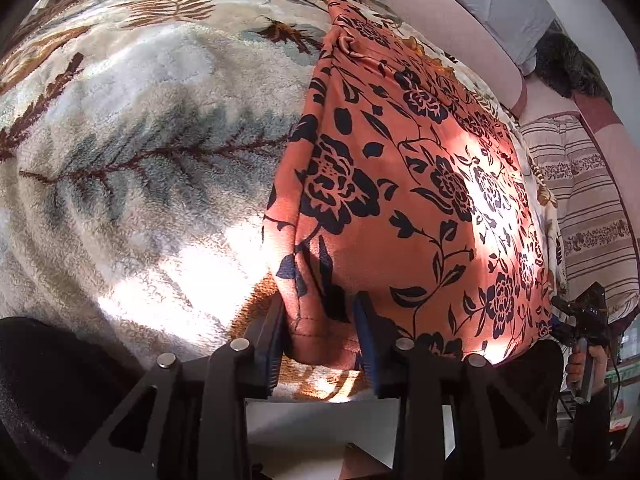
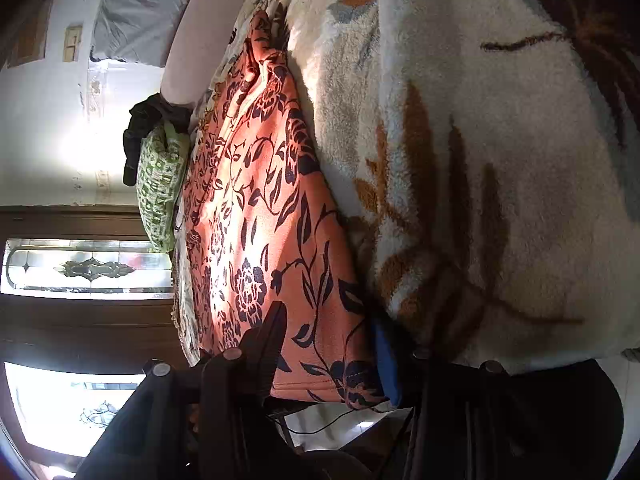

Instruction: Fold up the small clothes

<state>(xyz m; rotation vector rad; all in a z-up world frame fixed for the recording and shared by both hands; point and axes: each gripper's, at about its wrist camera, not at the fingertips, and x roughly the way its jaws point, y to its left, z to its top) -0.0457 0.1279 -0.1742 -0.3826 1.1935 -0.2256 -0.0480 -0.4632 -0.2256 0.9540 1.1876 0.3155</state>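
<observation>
An orange garment with a black flower print lies spread on a fluffy leaf-patterned blanket. My left gripper is closed on the garment's near left corner hem, cloth bunched between its jaws. In the right wrist view the same garment runs away from me, and my right gripper is closed on its other near corner, with the cloth's hem between the jaws. The right gripper, held in a hand, also shows in the left wrist view at the far right edge.
The blanket covers a bed. A green patterned pillow and a dark cloth lie at the far end. A striped cushion and a pink headboard lie to the right. Glass door panels stand beyond the bed.
</observation>
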